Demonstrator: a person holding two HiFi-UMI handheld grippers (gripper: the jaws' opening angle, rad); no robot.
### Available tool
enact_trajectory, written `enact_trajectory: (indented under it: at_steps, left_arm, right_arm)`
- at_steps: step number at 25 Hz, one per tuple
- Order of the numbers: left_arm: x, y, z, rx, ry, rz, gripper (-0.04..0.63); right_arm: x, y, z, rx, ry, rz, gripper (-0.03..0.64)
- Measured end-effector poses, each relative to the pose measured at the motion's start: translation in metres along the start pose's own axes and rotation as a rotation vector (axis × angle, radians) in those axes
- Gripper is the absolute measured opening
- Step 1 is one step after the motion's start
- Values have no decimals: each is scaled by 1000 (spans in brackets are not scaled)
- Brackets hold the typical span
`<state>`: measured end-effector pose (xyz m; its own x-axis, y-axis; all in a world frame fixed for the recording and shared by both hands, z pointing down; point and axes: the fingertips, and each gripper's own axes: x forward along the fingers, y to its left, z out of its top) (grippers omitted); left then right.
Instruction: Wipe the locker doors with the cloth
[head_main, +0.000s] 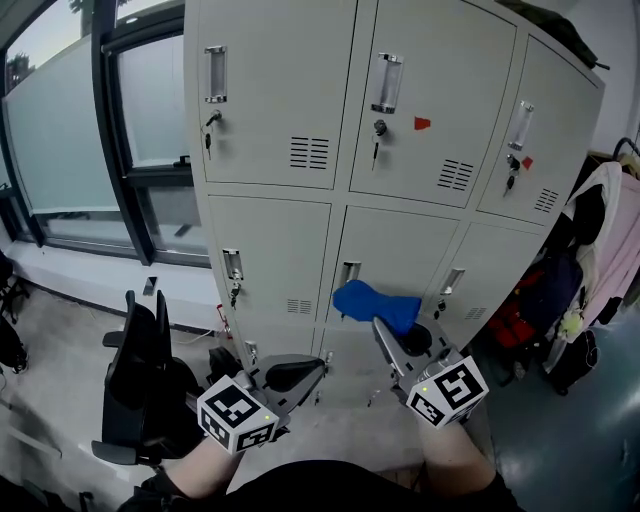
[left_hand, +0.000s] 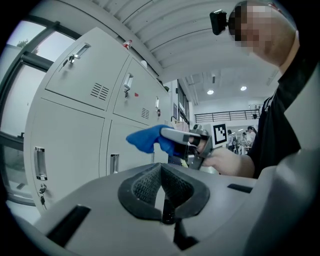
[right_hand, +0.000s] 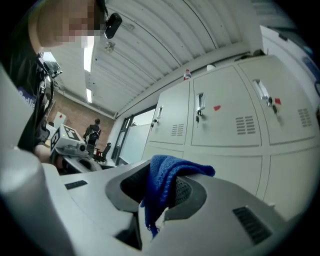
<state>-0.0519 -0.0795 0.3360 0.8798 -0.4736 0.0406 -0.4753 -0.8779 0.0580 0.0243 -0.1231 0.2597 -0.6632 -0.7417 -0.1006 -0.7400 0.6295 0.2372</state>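
The blue cloth (head_main: 375, 303) sits just below the centre of the head view, clamped in the right gripper (head_main: 385, 328). It is held in front of the grey locker doors (head_main: 270, 250), at the middle door of the second row. We cannot tell whether it touches the metal.

In the right gripper view we see the jaws closed on the cloth. One fold lies over the top of the right-hand pad (right_hand: 189, 192), and a narrow tail hangs down between the two pads.

The left gripper (head_main: 312, 366) is at lower centre-left of the head view, low and apart from the doors. In its own view the ribbed pads (left_hand: 142, 187) meet at the tips with nothing between them.

Only the left gripper view shows the right gripper from the side. There the cloth juts forward past the jaw tips, with the person's hand (left_hand: 225, 161) behind.

Only the head view shows the dark office chair (head_main: 140, 370) at lower left, the window (head_main: 150, 100) at upper left and the hanging clothes (head_main: 610, 230) at the right edge.

Only the right gripper view shows a small red-capped object (right_hand: 186, 75) on top of the lockers.
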Motion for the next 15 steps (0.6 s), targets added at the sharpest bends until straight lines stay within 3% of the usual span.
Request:
enact_trajectory:
  at_steps: [8,15]
  left_arm:
    - [-4,8,-8,-24,7,4,8]
    - [3,25,10,20,-11,28,8]
  right_arm:
    - [32,-66,67,-313,-80,-214,64]
    - [72,-83,78,-500,-70,-275,64]
